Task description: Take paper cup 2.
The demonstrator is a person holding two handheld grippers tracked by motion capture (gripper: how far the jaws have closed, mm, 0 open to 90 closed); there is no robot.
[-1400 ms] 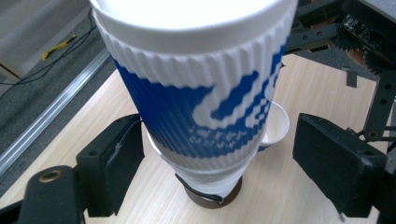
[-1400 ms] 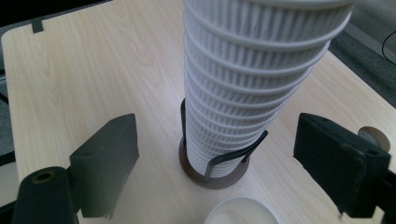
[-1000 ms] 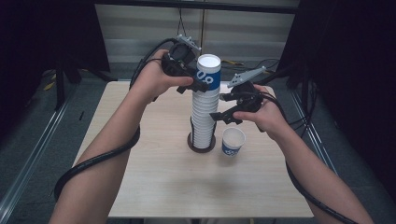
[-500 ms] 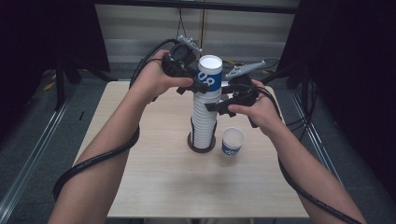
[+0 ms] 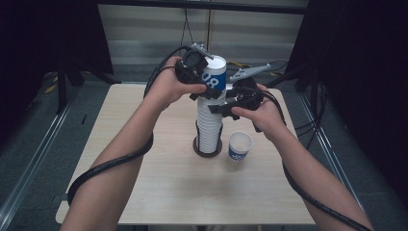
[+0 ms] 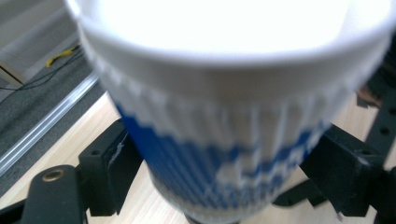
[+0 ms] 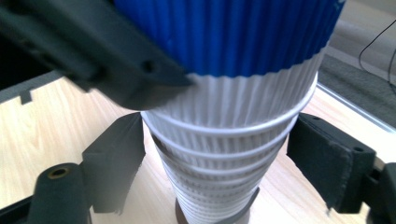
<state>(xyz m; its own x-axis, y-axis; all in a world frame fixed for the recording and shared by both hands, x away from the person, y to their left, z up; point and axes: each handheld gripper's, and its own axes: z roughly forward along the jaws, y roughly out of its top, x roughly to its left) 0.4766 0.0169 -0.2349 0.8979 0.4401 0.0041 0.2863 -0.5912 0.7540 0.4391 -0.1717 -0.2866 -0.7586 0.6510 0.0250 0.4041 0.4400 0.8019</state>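
A tall stack of white ribbed paper cups [image 5: 208, 130] [image 7: 224, 140] stands on a dark ring base mid-table. The top cup [image 5: 215, 72] [image 6: 224, 154] [image 7: 233, 32] has a blue band. My left gripper [image 5: 211, 86] [image 6: 219, 172] reaches in level from the left. Its jaws have just been opening and stand on either side of the top cup's blue band. My right gripper [image 5: 214, 107] [image 7: 219, 163] comes from the right. Its jaws have just been closing, and their pads press on the stack just below the top cup.
A single loose blue-and-white cup [image 5: 239, 146] stands upright on the wooden table [image 5: 159, 192], just right of the stack's base. Cables trail from both grippers over the table edges. Dark floor and metal rails surround the table.
The right gripper has come in from the right, up to the stack under the top cup, and closed around it. The left gripper's jaws have spread around the top cup.
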